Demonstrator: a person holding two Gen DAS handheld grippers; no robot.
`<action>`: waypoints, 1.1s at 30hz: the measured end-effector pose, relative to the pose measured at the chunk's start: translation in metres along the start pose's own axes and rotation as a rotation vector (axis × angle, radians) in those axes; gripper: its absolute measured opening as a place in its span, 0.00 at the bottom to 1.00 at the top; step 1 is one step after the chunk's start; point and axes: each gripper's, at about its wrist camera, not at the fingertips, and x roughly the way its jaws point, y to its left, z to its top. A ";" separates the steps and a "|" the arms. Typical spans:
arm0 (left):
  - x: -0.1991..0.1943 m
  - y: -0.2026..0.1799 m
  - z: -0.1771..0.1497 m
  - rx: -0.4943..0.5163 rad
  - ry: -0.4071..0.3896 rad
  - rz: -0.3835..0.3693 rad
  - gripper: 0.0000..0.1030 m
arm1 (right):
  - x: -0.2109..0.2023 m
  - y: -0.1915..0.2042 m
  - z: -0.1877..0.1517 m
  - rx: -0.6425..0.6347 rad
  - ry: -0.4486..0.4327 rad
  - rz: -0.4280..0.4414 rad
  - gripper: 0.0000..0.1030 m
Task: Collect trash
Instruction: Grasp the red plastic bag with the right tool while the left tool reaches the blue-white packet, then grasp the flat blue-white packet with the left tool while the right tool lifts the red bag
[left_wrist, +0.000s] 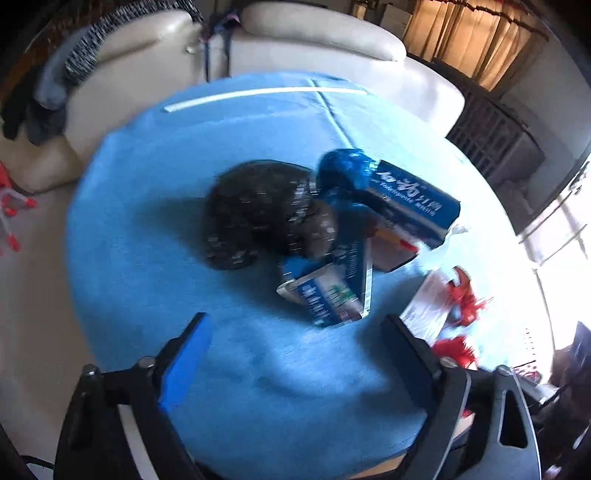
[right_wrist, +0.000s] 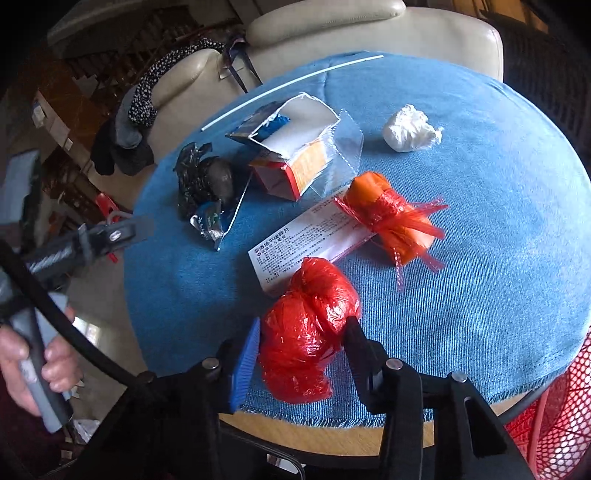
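Observation:
Trash lies on a round table under a blue cloth (right_wrist: 480, 221). My right gripper (right_wrist: 301, 332) is shut on a crumpled red plastic bag (right_wrist: 306, 332) at the table's near edge. Beyond it lie a white leaflet (right_wrist: 306, 236), an orange lump wrapped in red plastic (right_wrist: 395, 218), a white paper wad (right_wrist: 410, 129), a torn carton (right_wrist: 295, 147), a black bag (right_wrist: 203, 177) and a blue wrapper (right_wrist: 210, 221). My left gripper (left_wrist: 295, 339) is open and empty above the cloth (left_wrist: 147, 221), just short of the blue wrapper (left_wrist: 328, 291), the black bag (left_wrist: 258, 214) and a blue box (left_wrist: 402, 195).
A cream sofa (left_wrist: 295, 37) stands behind the table, with dark clothes (right_wrist: 136, 110) draped over it. A red mesh basket (right_wrist: 554, 417) sits at the lower right of the right wrist view. A white strip (left_wrist: 258, 94) lies along the cloth's far edge. The table drops off at its near edge.

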 end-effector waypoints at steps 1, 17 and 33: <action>0.006 -0.001 0.004 -0.007 0.012 -0.015 0.85 | -0.002 -0.003 -0.001 0.009 -0.001 0.008 0.46; 0.073 -0.026 0.027 -0.078 0.117 -0.034 0.83 | -0.008 -0.015 -0.007 0.037 -0.029 0.031 0.46; 0.049 -0.025 -0.012 -0.097 0.071 -0.113 0.25 | -0.033 -0.039 -0.012 0.105 -0.099 0.041 0.45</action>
